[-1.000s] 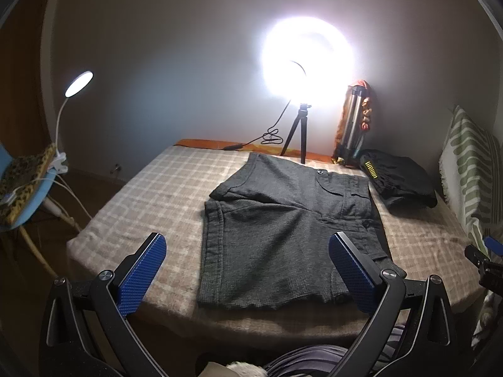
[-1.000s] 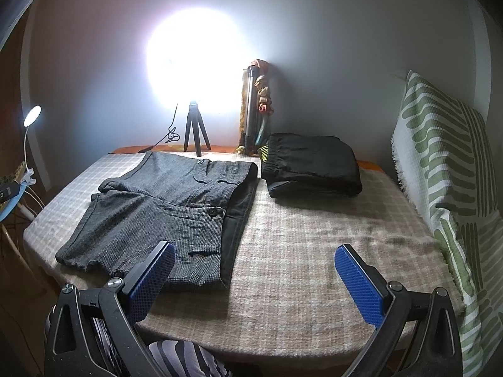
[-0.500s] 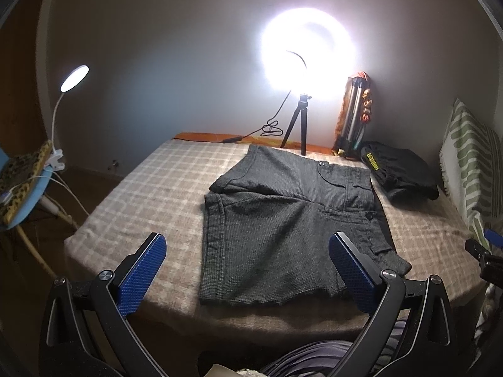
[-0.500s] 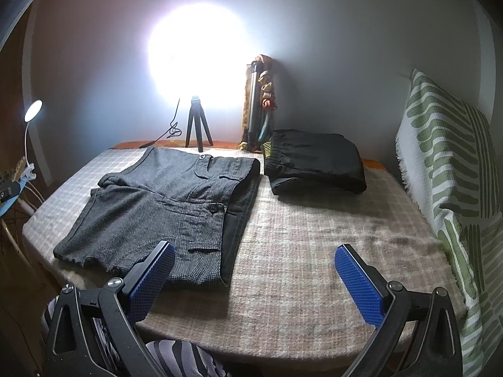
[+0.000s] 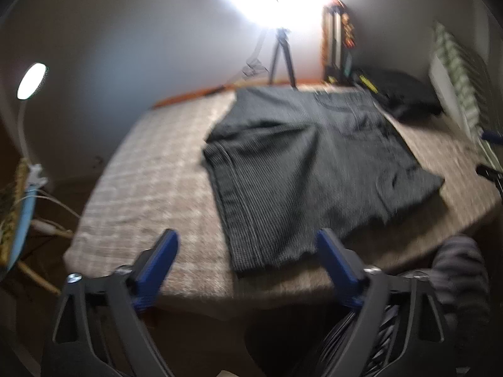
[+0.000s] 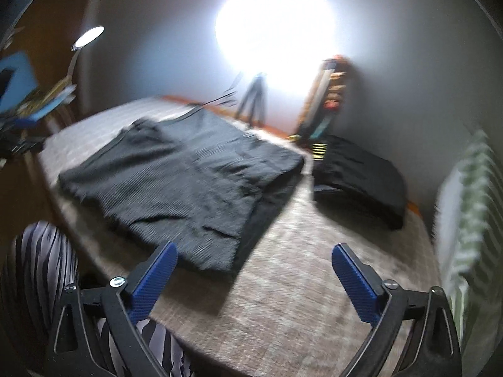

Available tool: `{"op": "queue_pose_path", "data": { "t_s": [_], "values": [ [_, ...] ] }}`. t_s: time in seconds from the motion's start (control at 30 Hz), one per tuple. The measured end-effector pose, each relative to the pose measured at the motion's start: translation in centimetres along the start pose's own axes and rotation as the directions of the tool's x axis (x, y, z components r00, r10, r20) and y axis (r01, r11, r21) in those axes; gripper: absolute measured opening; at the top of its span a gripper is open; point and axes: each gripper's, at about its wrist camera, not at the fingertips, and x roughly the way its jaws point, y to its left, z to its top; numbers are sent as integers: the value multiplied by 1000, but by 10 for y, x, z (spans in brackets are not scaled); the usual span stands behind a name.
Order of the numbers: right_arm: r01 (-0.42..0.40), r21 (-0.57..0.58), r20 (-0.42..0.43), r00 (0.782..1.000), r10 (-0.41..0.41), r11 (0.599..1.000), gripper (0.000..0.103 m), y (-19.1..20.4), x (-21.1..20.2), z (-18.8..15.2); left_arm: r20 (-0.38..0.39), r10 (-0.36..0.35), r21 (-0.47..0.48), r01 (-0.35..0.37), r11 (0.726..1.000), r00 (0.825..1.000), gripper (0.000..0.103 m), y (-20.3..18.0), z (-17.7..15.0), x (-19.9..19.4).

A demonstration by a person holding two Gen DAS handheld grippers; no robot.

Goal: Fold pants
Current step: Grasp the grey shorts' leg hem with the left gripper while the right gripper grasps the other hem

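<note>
Dark grey shorts lie flat, folded in half lengthwise, on a beige checked bedspread. They also show in the right wrist view. My left gripper is open and empty, just above the near bed edge, at the shorts' near hem. My right gripper is open and empty, above the bedspread to the right of the shorts' near right corner. Both views are motion-blurred.
A folded black garment lies at the back right of the bed. A ring light on a tripod stands at the back wall. A striped green pillow is on the right. A desk lamp stands left of the bed.
Both grippers have moved forward and tilted toward the shorts. The left view has swung right-down, the right view has swung left. Both stay open.
</note>
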Motion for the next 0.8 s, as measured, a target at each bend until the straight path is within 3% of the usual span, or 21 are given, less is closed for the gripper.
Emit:
{"op": "queue_pose_path", "data": {
  "t_s": [0.1, 0.23, 0.4, 0.63, 0.8],
  "values": [
    [-37, -72, -39, 999, 34, 997, 86, 9, 15, 2, -44, -53, 60, 55, 997, 998, 58, -3, -8, 15],
    [-137, -123, -103, 987, 125, 983, 75, 19, 34, 3, -91, -67, 169, 81, 982, 994, 46, -18, -19, 26],
    [-198, -195, -174, 971, 165, 960, 62, 34, 56, 4, -93, -48, 325, 76, 943, 995, 45, -36, -24, 33],
    [-279, -289, -243, 947, 212, 916, 59, 62, 81, 7, -123, -30, 434, 81, 897, 992, 44, -40, -25, 57],
    [-279, -383, -299, 939, 167, 881, 58, 77, 101, 0, -140, -46, 427, 102, 898, 989, 44, -36, -24, 68]
  ]
}}
